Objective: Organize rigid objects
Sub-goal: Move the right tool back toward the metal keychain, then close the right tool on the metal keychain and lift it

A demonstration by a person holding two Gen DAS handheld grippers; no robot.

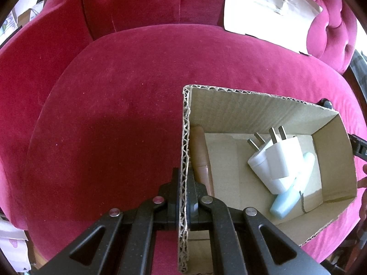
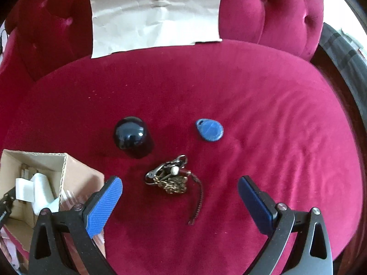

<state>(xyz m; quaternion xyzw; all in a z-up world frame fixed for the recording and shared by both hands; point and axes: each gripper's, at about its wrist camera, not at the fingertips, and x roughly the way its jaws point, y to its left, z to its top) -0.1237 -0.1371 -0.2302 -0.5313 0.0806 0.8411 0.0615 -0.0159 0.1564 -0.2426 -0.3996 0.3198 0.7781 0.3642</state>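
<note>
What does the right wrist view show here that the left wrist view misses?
Only the right wrist: the open right gripper above a keychain, a black dome and a blue key fob.
Only the left wrist: the left gripper clamped on the cardboard box wall, and a brown stick inside.
Both: box, white plug adapters, red velvet seat, paper sheet.

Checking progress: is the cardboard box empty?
No. The cardboard box already holds white plugs and a pale blue piece.
</note>
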